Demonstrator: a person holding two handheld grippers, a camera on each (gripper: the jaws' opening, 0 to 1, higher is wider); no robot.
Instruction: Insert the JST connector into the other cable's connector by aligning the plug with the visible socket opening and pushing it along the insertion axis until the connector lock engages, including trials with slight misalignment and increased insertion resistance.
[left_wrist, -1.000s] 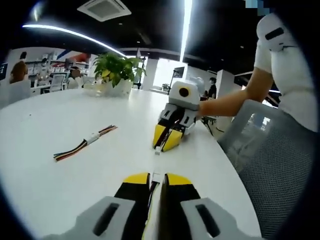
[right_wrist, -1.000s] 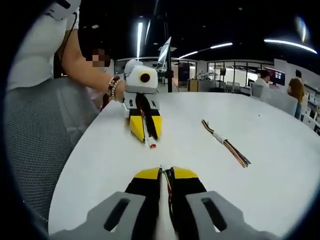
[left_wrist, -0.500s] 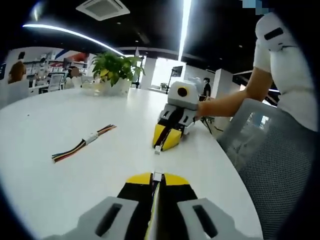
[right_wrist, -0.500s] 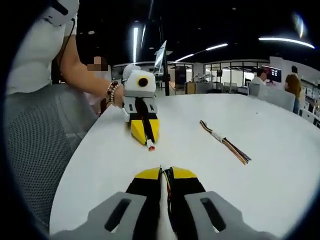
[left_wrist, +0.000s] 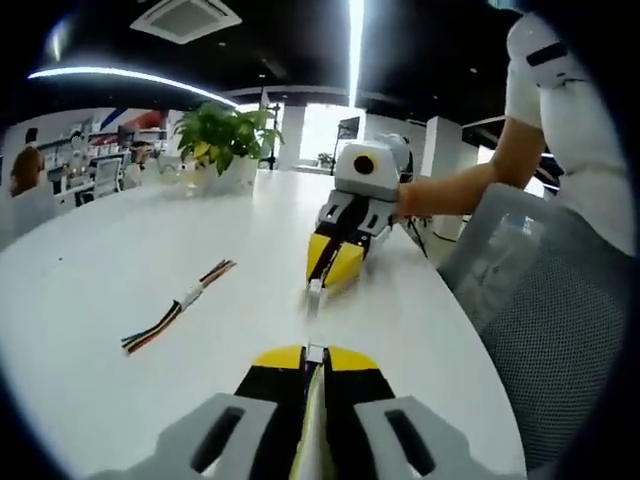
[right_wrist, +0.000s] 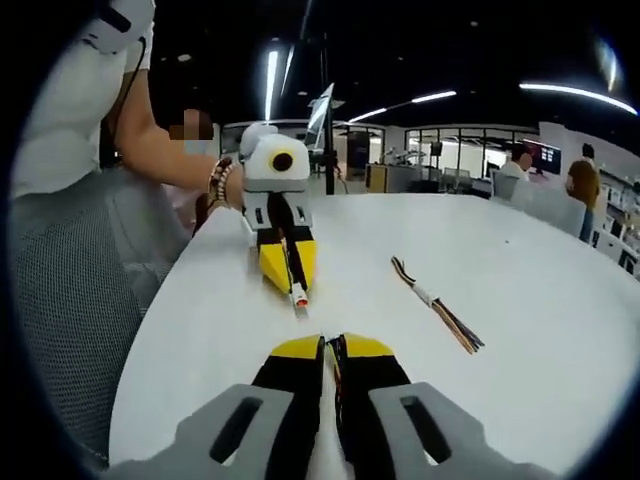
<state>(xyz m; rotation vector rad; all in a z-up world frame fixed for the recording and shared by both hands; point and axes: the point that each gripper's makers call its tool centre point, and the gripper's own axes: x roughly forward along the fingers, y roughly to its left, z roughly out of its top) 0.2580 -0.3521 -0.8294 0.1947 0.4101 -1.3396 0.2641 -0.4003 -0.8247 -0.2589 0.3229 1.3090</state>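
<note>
white bench carries a spare cable at 9 o'clock, while left tongs and right tongs each pinch a connector, tips facing.

Table: bears everything.
Spare cable: lies on the table, left of the gripper line.
Plant: stands at the far edge.
Chair: beside the right edge.

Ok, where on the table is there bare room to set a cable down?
The white table is bare beyond the spare cable, toward its far edge, and between that cable and the plant. It is crowded between the left gripper and the right gripper, where both connectors meet, close to the chair-side edge.
</note>
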